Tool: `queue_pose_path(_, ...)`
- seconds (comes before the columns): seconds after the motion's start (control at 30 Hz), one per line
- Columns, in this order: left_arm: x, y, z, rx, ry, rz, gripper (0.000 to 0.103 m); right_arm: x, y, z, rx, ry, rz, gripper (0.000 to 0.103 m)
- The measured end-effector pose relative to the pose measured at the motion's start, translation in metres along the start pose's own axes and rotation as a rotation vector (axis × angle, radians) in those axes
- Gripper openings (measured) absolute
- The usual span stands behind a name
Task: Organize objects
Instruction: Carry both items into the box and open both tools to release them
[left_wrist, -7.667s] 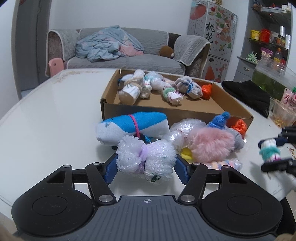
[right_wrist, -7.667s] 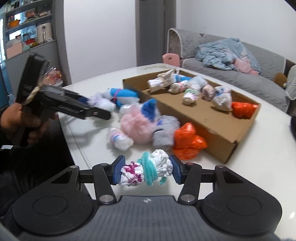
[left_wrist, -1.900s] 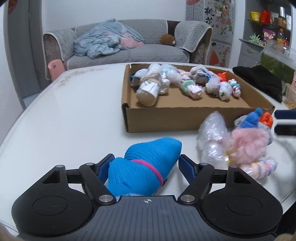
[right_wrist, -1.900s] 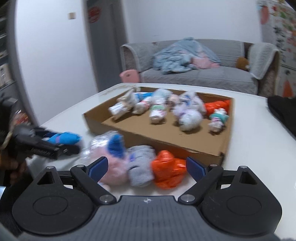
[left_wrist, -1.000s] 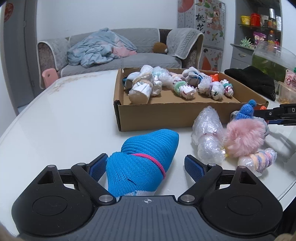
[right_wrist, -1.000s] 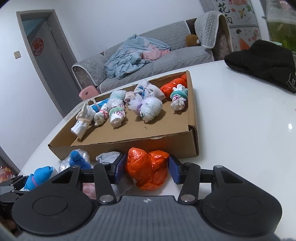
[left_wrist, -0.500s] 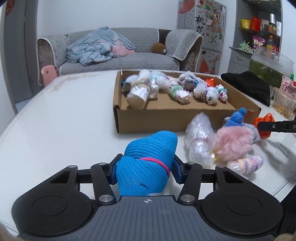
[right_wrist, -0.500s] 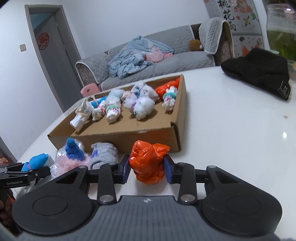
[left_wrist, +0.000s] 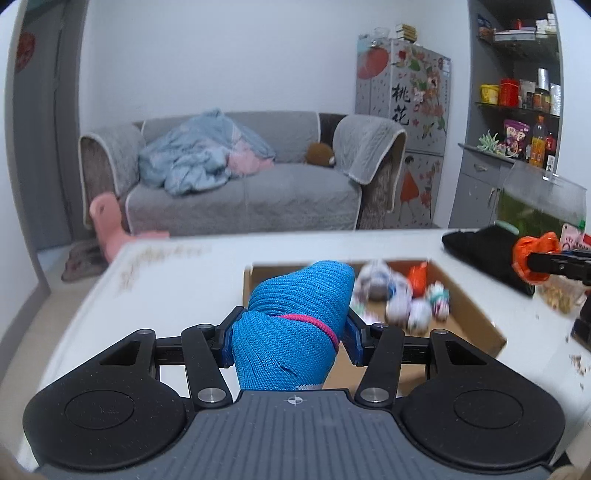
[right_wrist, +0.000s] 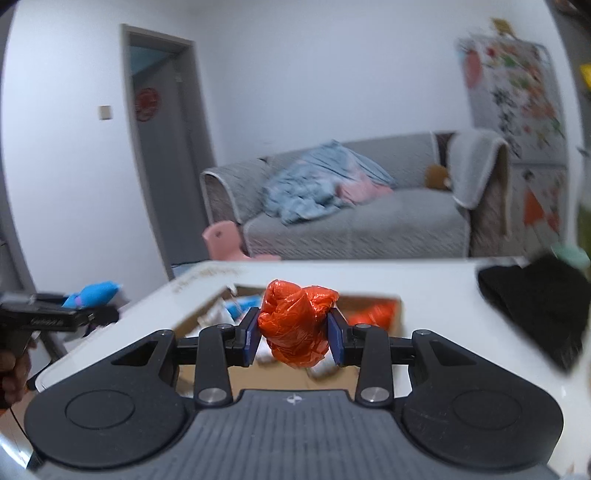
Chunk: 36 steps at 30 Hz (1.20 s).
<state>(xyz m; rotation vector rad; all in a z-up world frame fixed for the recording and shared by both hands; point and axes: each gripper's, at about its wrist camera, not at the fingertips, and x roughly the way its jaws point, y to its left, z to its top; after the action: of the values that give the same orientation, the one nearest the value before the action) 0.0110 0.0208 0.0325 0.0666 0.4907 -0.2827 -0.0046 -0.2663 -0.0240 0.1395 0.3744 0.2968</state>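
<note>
Holding the blue knitted sock roll in our left tongs, pads pinching its waist near the pink band, we carry it above the counter, with the cardboard box at about 1 o'clock. It looks soft and light, so a mid-body squeeze suits it. Our right tongs pinch the orange plastic bundle above the box; crinkly and slippery, we judge, it is best gripped across its thickest part.

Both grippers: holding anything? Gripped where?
Left gripper clamps the blue sock roll across its middle, near the pink band. Right gripper clamps the orange bag bundle at its sides.
</note>
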Motion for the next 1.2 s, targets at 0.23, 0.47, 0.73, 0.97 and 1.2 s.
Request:
queue_pose_path(0.23,0.021,-0.019,0.04,0.027,-0.011,-0.032,0.059,0.041,0.018,0.035,-0.076,0.022,0.101,0.034)
queue_pose_path(0.47,0.058,-0.033,0.037,0.034,0.06,-0.081,0.059,0.084,0.033,0.038,-0.111,0.113,0.159,0.034)
queue_pose_path(0.73,0.102,-0.024,0.0,-0.017,0.188,-0.091,0.059,0.116,0.038,0.02,-0.141,0.231,0.166,0.034)
queue_pose_path(0.97,0.122,-0.019,-0.021,-0.025,0.262,-0.068,0.059,0.133,0.038,0.008,-0.158,0.303,0.182,0.035)
queue_pose_path(1.2,0.138,-0.01,-0.031,-0.042,0.306,-0.043,0.059,0.148,0.041,-0.007,-0.21,0.384,0.217,0.035)
